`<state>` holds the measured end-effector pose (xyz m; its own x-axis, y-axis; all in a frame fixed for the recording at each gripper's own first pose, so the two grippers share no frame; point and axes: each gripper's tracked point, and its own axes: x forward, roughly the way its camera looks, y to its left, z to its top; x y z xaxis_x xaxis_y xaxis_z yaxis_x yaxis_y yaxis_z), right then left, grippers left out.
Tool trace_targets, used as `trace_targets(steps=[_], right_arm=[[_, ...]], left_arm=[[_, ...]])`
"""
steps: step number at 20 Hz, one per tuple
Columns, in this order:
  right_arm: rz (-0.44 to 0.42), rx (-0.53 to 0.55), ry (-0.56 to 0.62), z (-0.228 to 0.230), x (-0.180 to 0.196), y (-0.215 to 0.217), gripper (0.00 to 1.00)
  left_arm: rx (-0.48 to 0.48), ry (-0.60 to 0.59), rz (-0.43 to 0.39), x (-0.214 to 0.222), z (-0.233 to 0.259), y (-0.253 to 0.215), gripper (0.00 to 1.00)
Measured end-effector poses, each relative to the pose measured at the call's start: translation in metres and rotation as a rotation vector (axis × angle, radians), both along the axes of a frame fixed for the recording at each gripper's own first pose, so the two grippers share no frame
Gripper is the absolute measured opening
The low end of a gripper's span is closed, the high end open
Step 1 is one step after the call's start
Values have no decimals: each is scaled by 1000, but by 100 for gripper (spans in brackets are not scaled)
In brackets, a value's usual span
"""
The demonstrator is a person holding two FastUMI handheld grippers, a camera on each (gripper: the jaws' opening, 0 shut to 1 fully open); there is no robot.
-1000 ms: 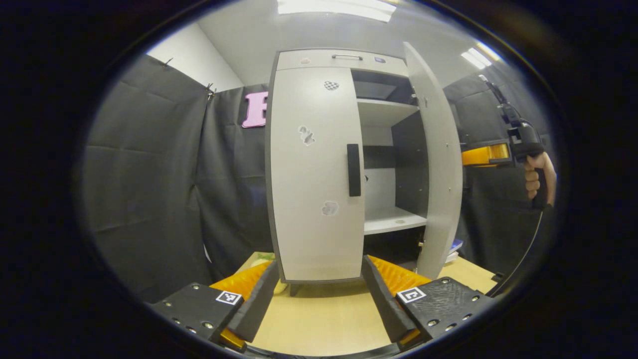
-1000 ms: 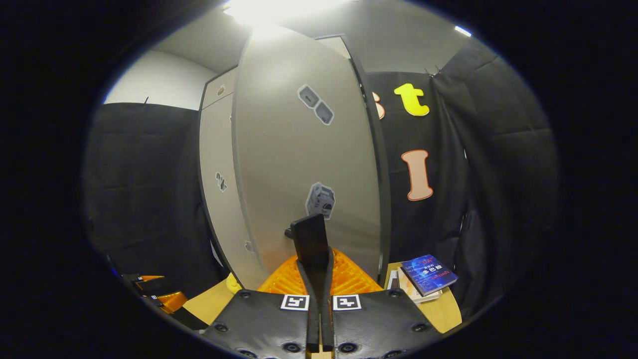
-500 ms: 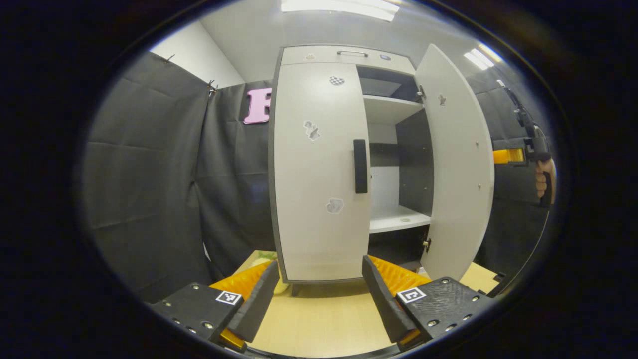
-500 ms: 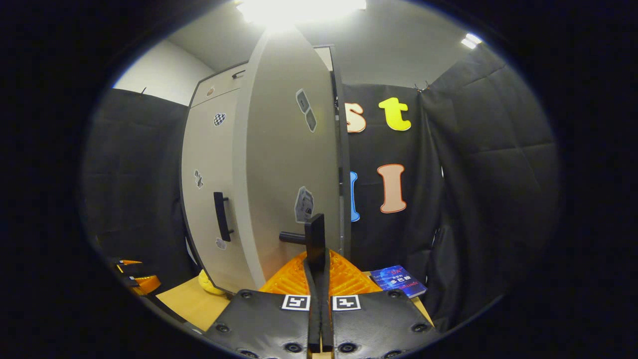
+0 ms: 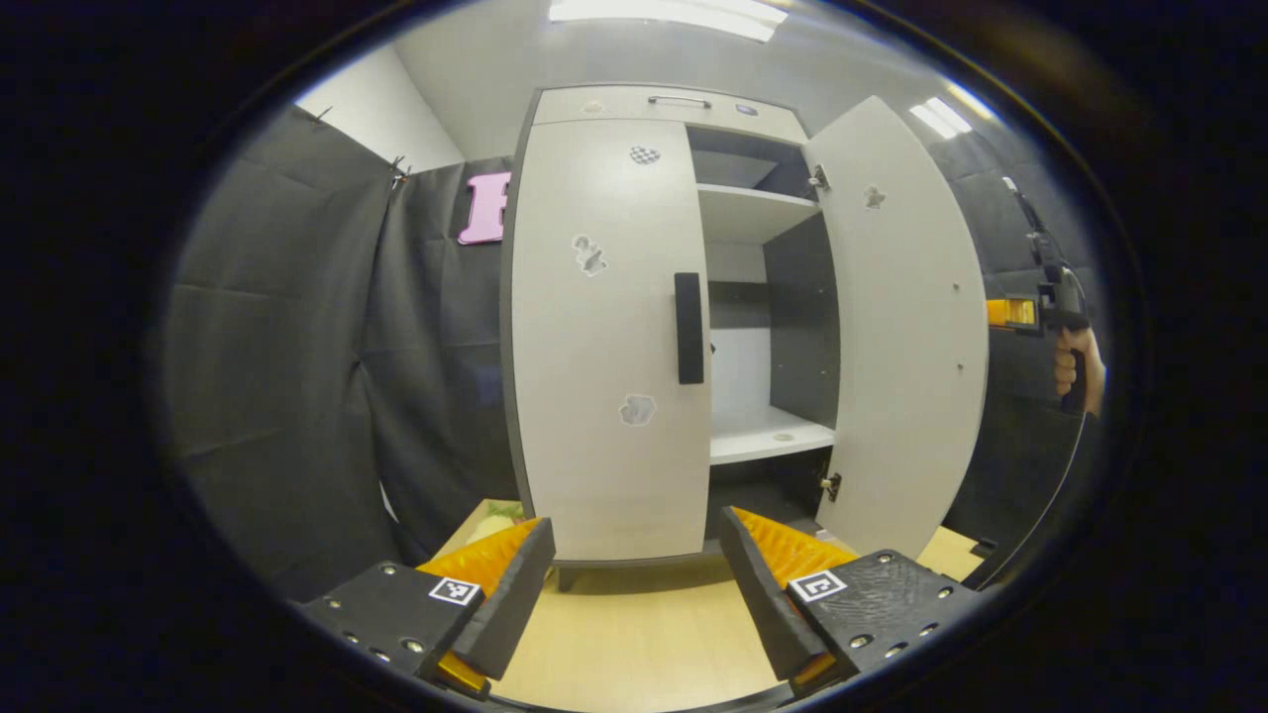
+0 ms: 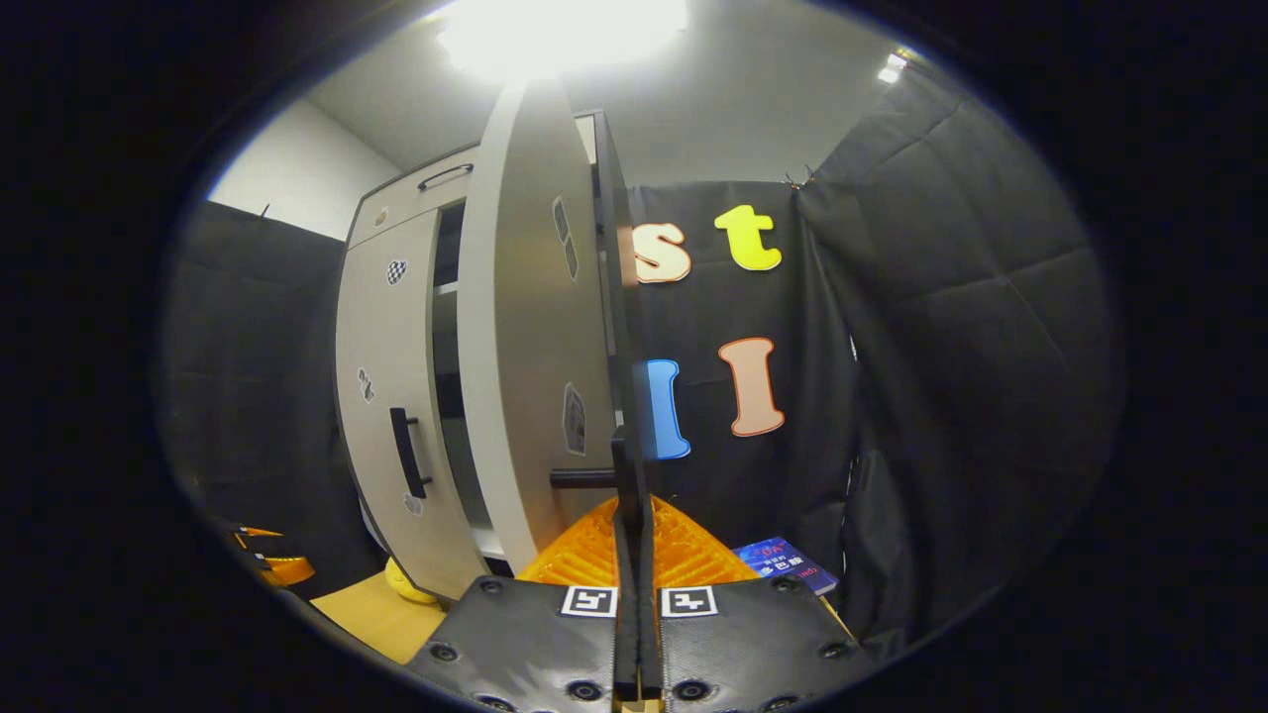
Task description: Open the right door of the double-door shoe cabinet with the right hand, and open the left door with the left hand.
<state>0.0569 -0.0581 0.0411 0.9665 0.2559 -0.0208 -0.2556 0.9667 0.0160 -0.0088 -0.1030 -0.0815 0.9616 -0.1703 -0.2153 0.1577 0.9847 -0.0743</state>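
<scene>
On the tabletop (image 5: pixel 634 644) stands the shoe cabinet (image 5: pixel 614 109), its right door (image 5: pixel 906 327) swung wide and its left door (image 5: pixel 594 337) shut. Both fingers of the right tool (image 6: pixel 634 535) are pressed together on the right door's handle (image 6: pixel 624 470); a hand (image 5: pixel 1075 361) holds it level beyond the door's edge. Low before the left door, the left tool (image 5: pixel 634 584) points at it with jaws spread, touching nothing.

The pale grey shoe cabinet (image 5: pixel 614 109) stands upright; its right door (image 5: pixel 906 327) hangs wide open, its left door (image 5: pixel 594 337) shut.
</scene>
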Motion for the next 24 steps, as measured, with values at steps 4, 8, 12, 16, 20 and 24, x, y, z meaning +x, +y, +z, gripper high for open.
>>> trace_targets(steps=[4,8,12,16,20,24], right_arm=[[-18,-21,5,-3,-3,-1,2],[-25,10,22,-7,-11,-2,2],[-25,1,43,-14,-23,-4,2],[-52,12,63,-20,-35,-14,2],[-161,41,81,-22,-50,-51,2],[-303,24,85,-18,-60,-93,2]], left_arm=[[-8,1,-11,0,0,-1,98],[-17,4,-26,1,-1,-4,97],[-31,8,-46,12,-5,-8,97],[-44,3,-73,15,-5,-13,97],[-28,-27,-88,30,7,-11,96],[-74,-79,-99,76,34,-21,97]])
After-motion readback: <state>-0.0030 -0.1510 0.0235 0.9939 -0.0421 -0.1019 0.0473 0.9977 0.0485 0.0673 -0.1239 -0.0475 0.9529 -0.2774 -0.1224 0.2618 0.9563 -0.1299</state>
